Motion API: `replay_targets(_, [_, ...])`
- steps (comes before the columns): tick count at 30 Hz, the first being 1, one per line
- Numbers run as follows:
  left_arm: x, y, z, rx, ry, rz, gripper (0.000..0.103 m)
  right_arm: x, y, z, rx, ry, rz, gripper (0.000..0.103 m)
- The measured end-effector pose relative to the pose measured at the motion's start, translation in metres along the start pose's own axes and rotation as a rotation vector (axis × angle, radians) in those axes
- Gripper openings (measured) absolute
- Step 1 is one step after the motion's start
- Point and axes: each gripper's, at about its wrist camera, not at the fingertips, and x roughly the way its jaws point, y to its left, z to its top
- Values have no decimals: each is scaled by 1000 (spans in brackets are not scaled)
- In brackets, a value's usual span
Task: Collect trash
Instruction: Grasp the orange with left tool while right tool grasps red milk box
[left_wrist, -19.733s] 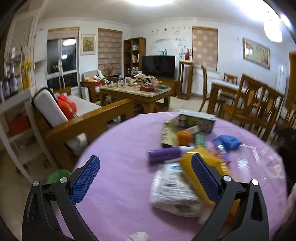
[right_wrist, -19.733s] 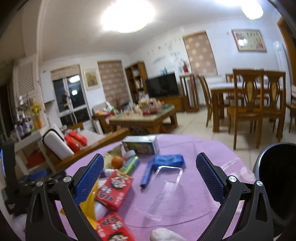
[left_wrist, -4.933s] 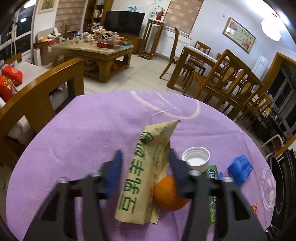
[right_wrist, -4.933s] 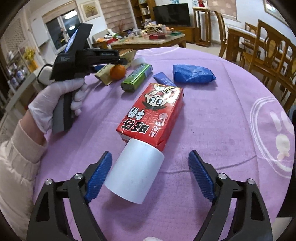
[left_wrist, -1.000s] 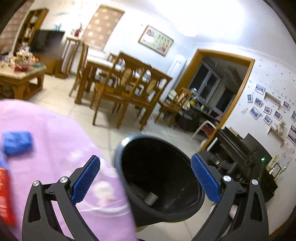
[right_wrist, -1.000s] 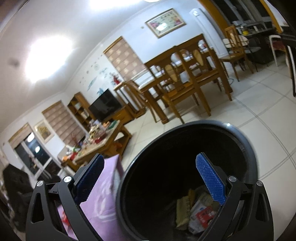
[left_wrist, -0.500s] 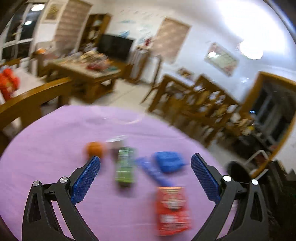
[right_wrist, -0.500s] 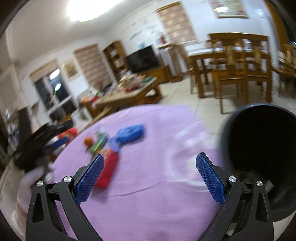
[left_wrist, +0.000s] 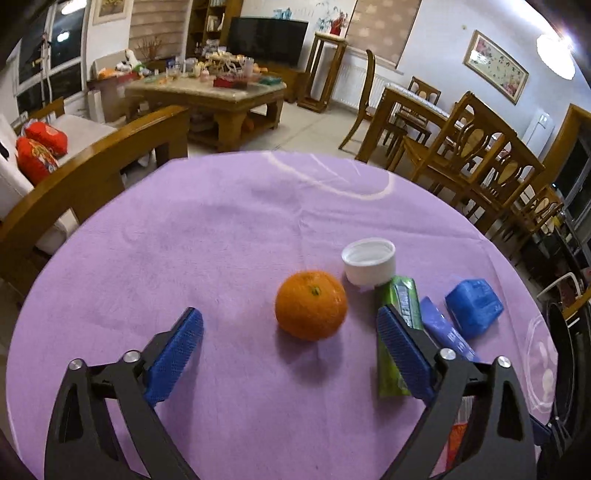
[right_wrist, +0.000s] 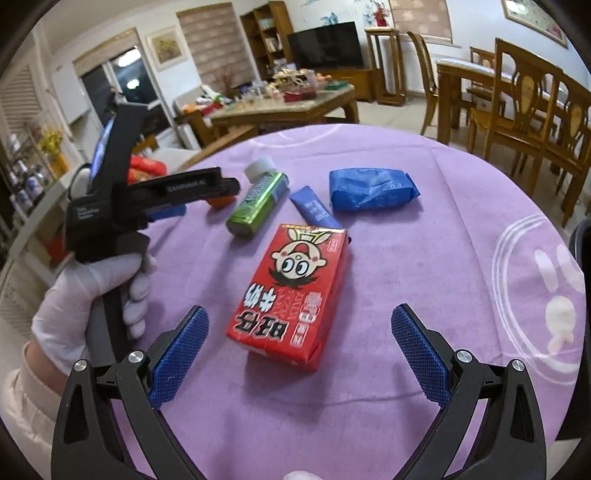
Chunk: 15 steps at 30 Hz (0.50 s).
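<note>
Left gripper (left_wrist: 290, 345): jaws wide but just closing in, nothing pressed yet; the orange (left_wrist: 311, 305) sits on the purple tablecloth (left_wrist: 207, 236) between and just ahead of the pads.
Risk, orange: it is round, so a pad that meets it off-centre could send it rolling toward the white cap (left_wrist: 368, 260) or off across the cloth.
Risk, right-hand pad: the green pack (left_wrist: 397, 332) lies just beside it and could be nudged or caught along with the fruit.
Neighbours: a blue tube (left_wrist: 445, 334) and a blue packet (left_wrist: 473, 307) lie right of the green pack, close together.
Right gripper (right_wrist: 300, 352): spread apart and empty, hovering over the near end of the red carton (right_wrist: 293, 293), which lies flat.
Risk, carton: it looks broad for the jaws, so a skewed closing might tip it or slip off a corner.
Bin (right_wrist: 581, 243): a dark rim at the far right edge, probably the bin; too little shows to be sure.
Gloved hand (right_wrist: 92, 291): at the carton's left, near enough to crowd the right gripper.
</note>
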Motion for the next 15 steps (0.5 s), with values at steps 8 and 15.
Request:
replay_targets(8, [-5,-6,-2,31,-16,-34,42,28,2,7,-64,89,-123,56])
replay_targets(15, [-9,-4,-1,13,-48,-67,35,27,-11,8,-57,75,-89,51])
